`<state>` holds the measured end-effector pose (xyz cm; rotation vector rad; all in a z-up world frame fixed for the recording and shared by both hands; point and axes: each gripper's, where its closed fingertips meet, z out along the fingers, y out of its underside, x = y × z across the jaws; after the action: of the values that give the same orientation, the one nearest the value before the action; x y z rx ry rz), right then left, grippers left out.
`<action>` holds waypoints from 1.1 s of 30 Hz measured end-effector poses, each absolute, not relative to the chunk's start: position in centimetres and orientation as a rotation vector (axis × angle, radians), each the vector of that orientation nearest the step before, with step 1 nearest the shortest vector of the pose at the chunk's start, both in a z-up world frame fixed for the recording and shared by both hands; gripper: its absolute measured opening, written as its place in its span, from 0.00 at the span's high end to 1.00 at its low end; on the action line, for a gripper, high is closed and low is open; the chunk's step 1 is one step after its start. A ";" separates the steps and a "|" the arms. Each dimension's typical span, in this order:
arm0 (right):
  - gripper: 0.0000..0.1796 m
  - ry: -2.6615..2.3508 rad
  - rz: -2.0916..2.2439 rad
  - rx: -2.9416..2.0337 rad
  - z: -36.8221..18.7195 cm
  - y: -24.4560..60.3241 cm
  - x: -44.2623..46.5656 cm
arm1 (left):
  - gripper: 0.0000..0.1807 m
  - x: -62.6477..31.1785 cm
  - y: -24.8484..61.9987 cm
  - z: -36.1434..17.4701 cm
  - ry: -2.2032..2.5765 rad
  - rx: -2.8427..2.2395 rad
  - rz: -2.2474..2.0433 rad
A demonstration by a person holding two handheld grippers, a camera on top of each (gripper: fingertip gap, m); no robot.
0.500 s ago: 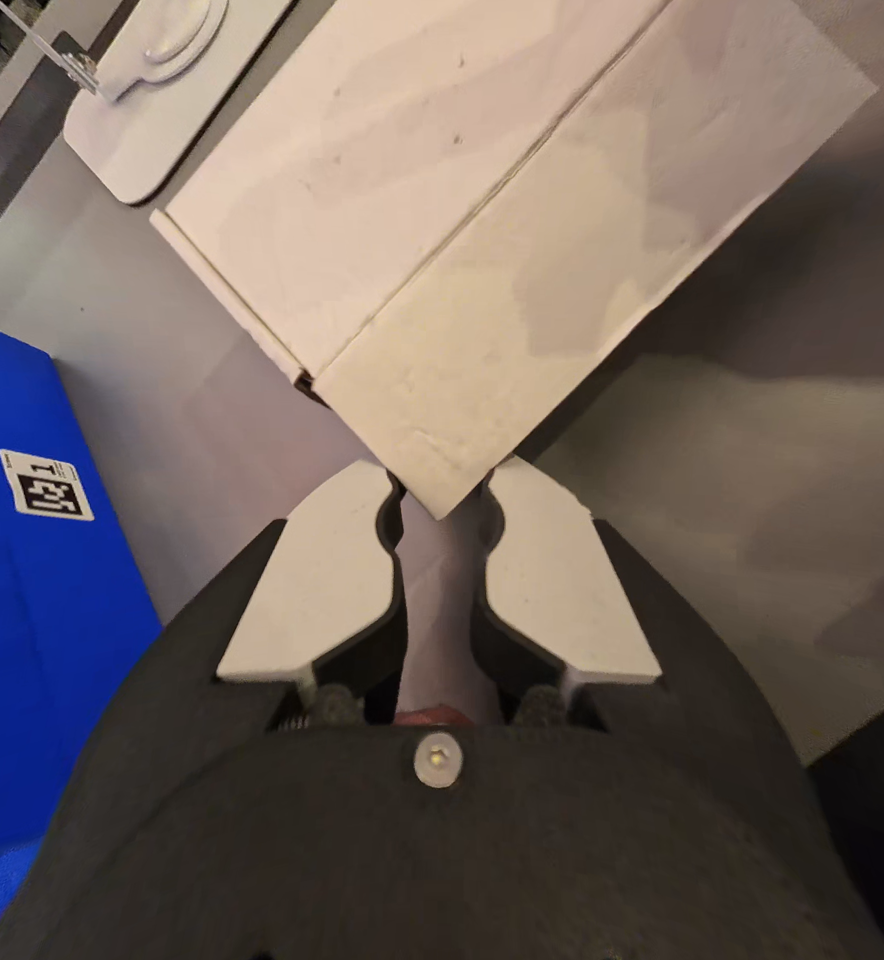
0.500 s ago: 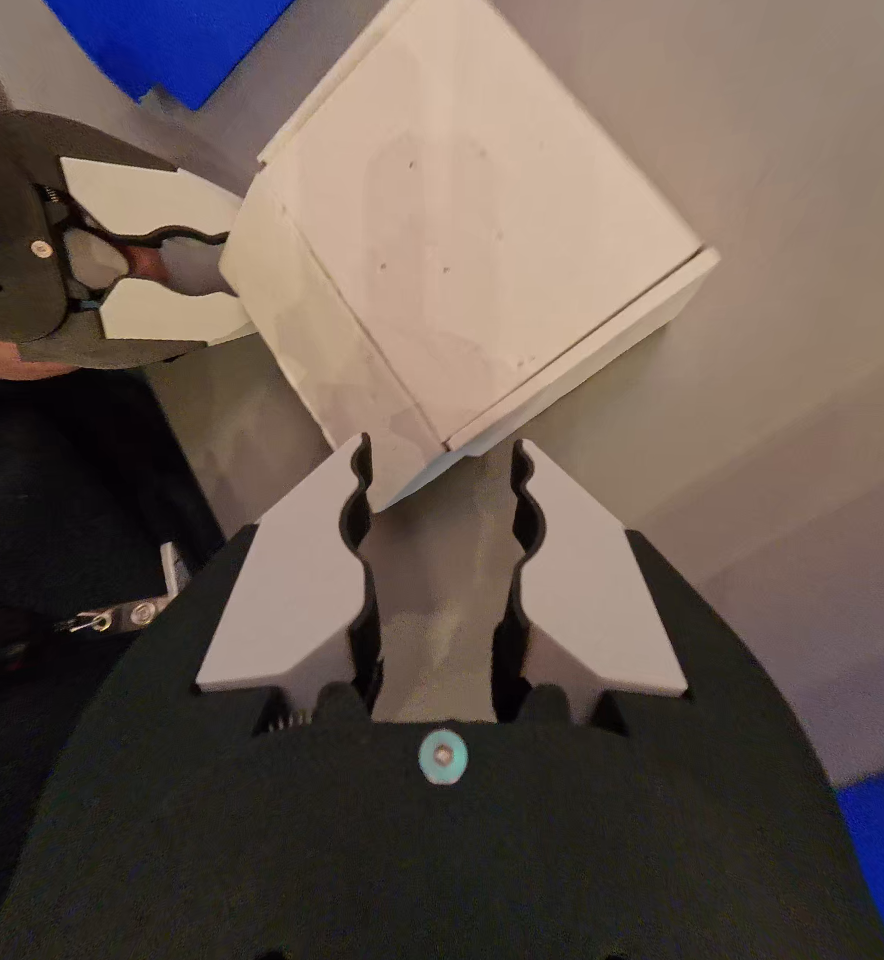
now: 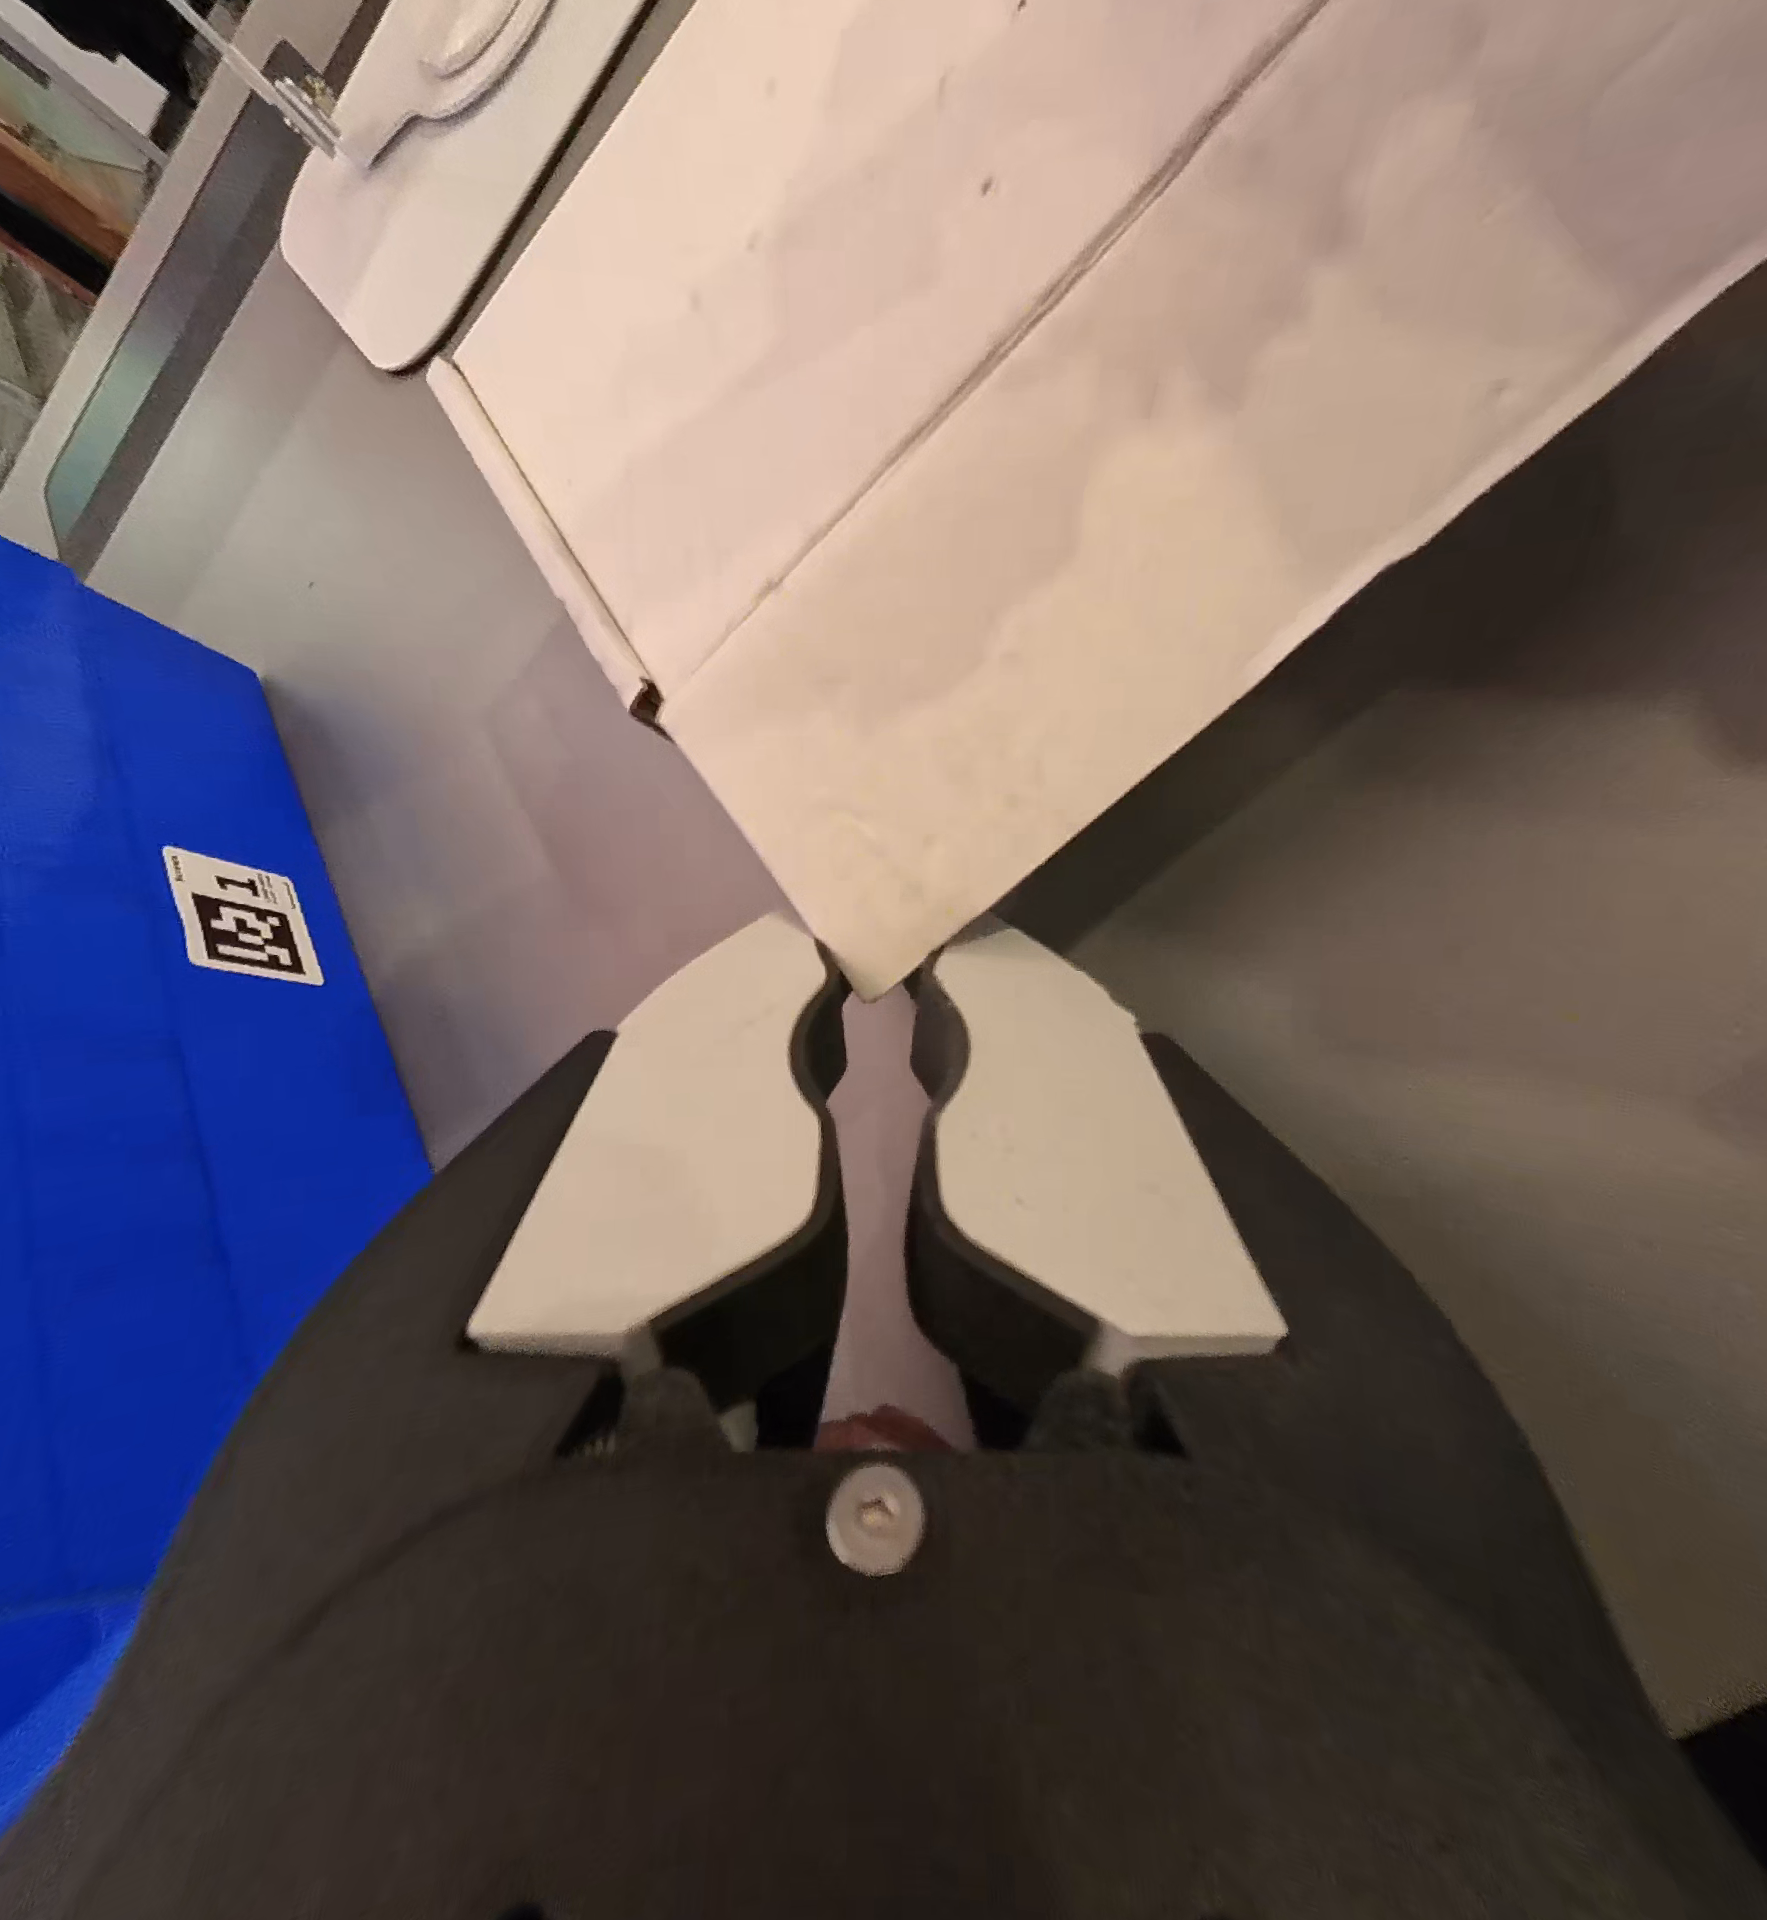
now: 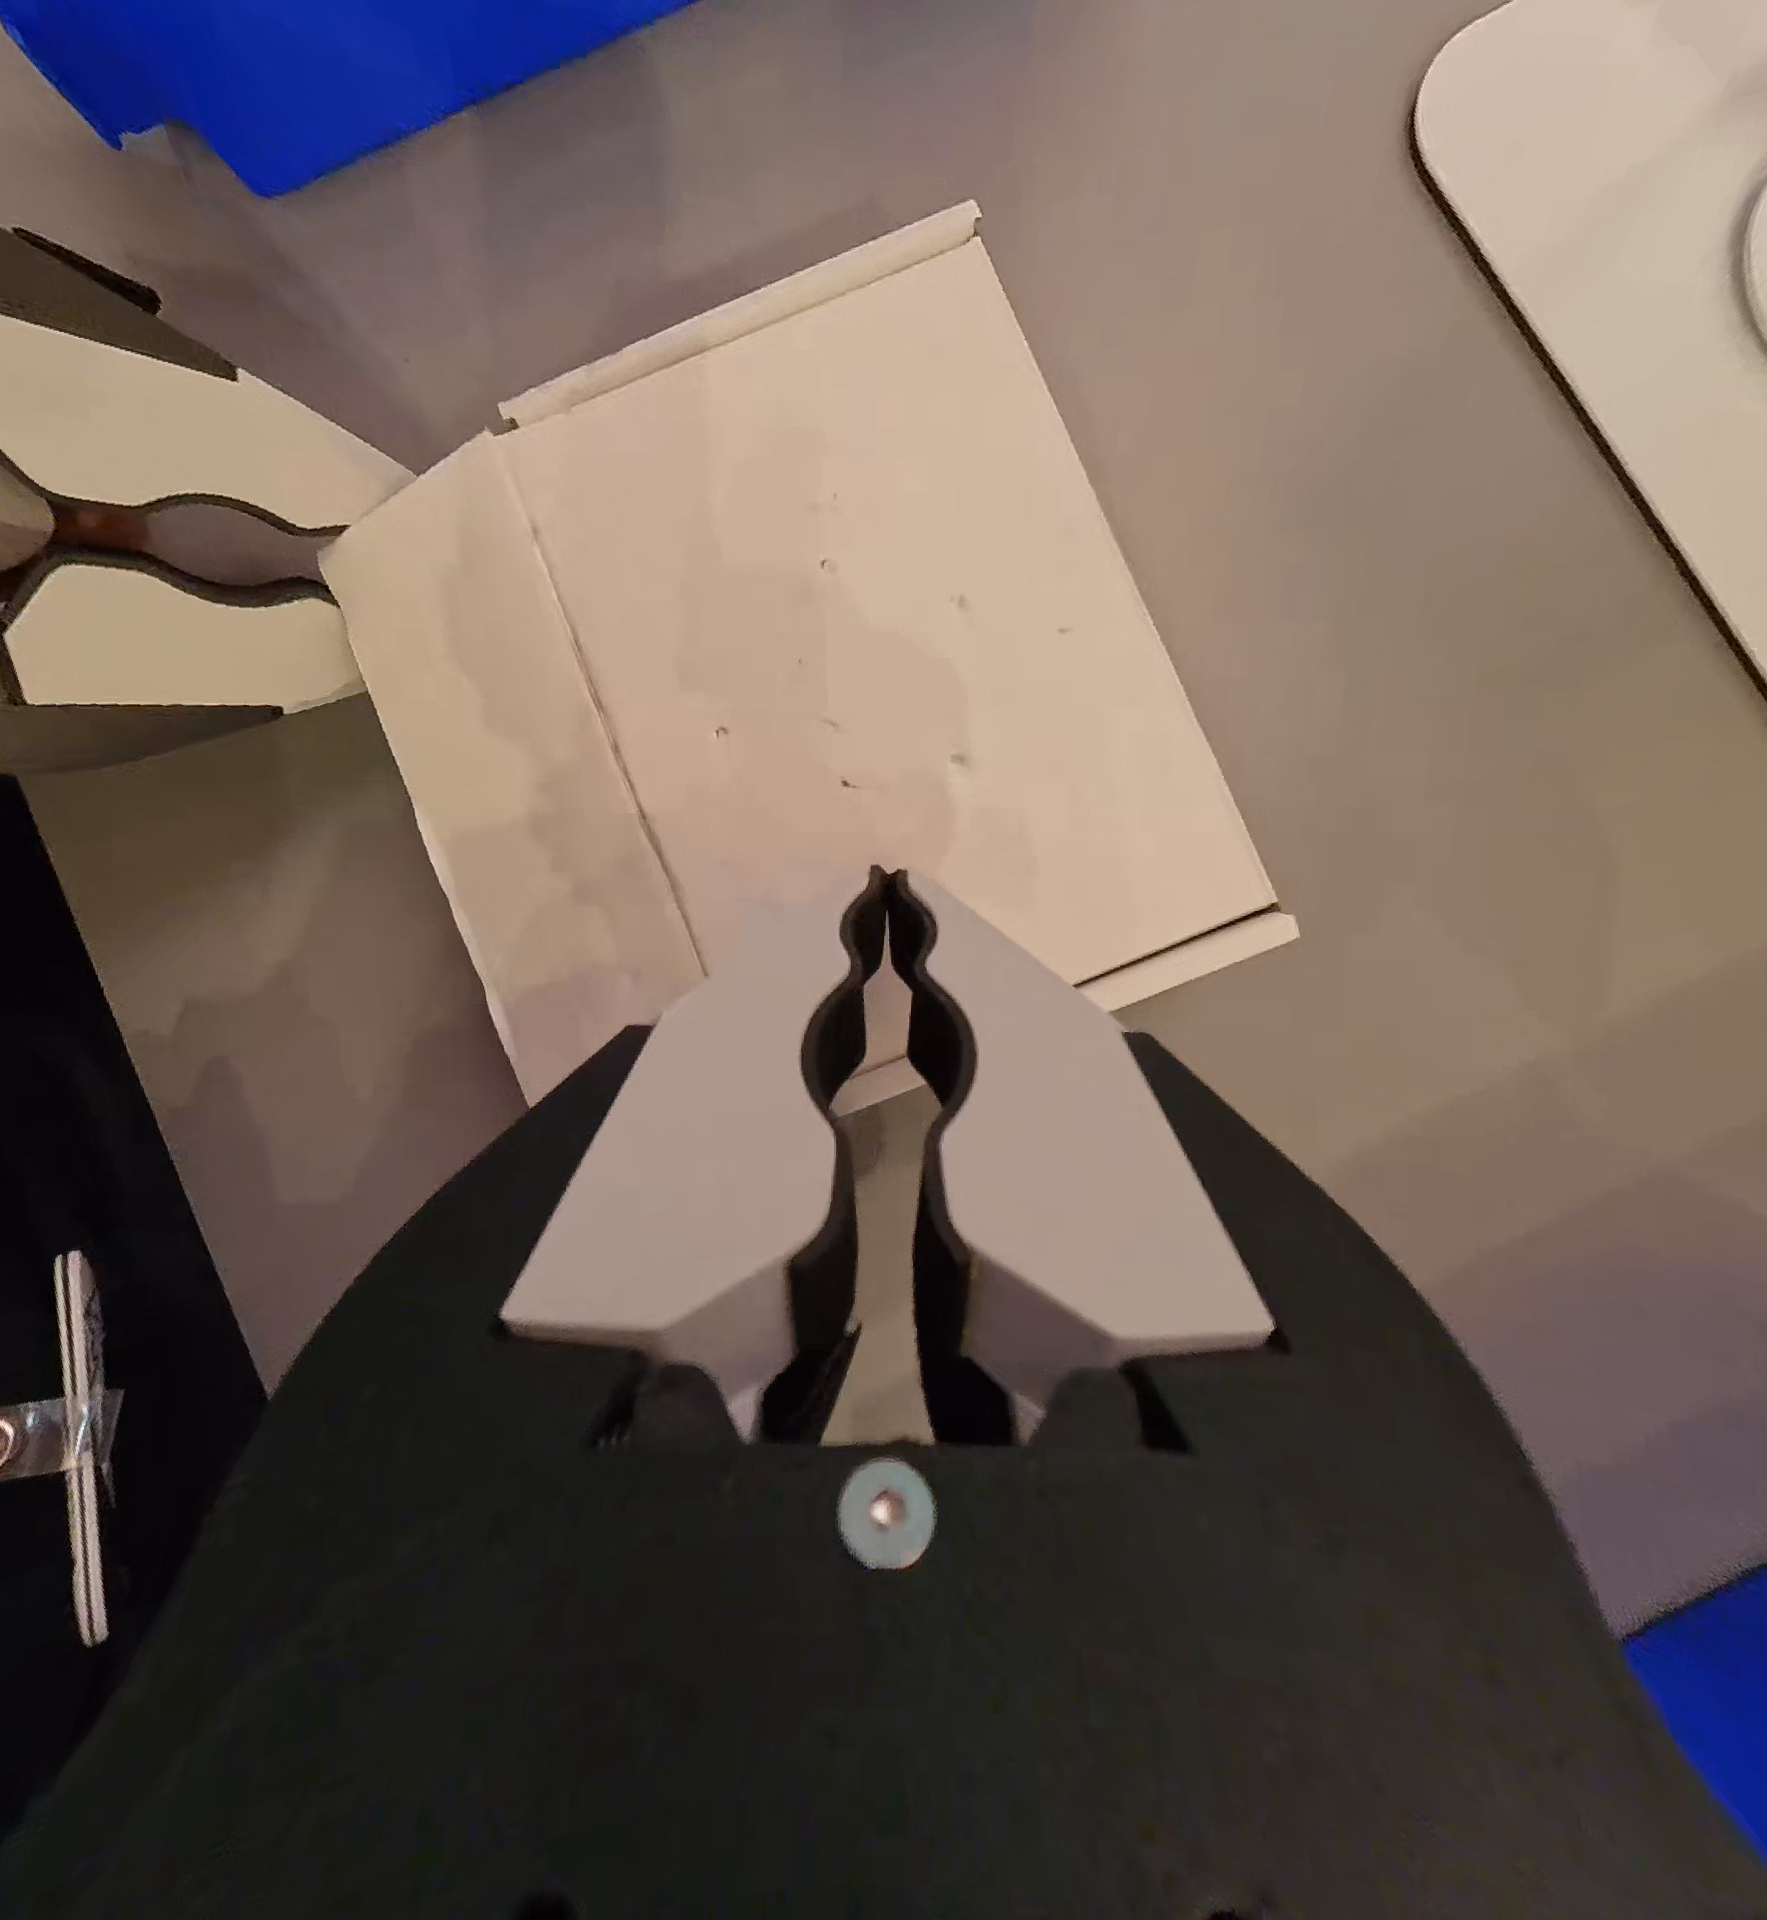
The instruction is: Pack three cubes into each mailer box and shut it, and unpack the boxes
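The closed white mailer box (image 4: 837, 665) hides its contents on the grey worktop (image 4: 1378, 935); left gripper (image 3: 877, 987) fingers narrowly parted at its corner, right gripper (image 4: 889, 883) fingers pressed together above its lid.

Right claw (image 4: 890, 881) has its fingertips pressed together; left claw (image 3: 877, 971) shows a narrow gap.

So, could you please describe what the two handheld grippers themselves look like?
Both match. The left gripper and right gripper each have a wide, rounded matte-black body, two pale grey wedge-shaped fingers with wavy black inner pads, and one silver hex screw centred behind them. No cables show.
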<state>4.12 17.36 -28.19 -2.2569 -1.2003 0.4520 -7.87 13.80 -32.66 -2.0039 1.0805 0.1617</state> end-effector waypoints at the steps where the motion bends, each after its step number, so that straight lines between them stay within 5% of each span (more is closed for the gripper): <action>1: 1.00 -1.199 0.450 -2.256 -28.2 17.3 4.1 | 0.97 -8.0 13.8 -32.7 1.082 -2.001 0.173; 33: 1.00 -1.181 0.483 -2.272 -28.3 17.3 4.2 | 1.00 -9.1 16.9 -33.4 1.027 -2.153 0.029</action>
<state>4.22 17.28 -28.28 -2.2719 -1.1807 0.4833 -9.13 16.91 -33.43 -2.1529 1.0274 0.0292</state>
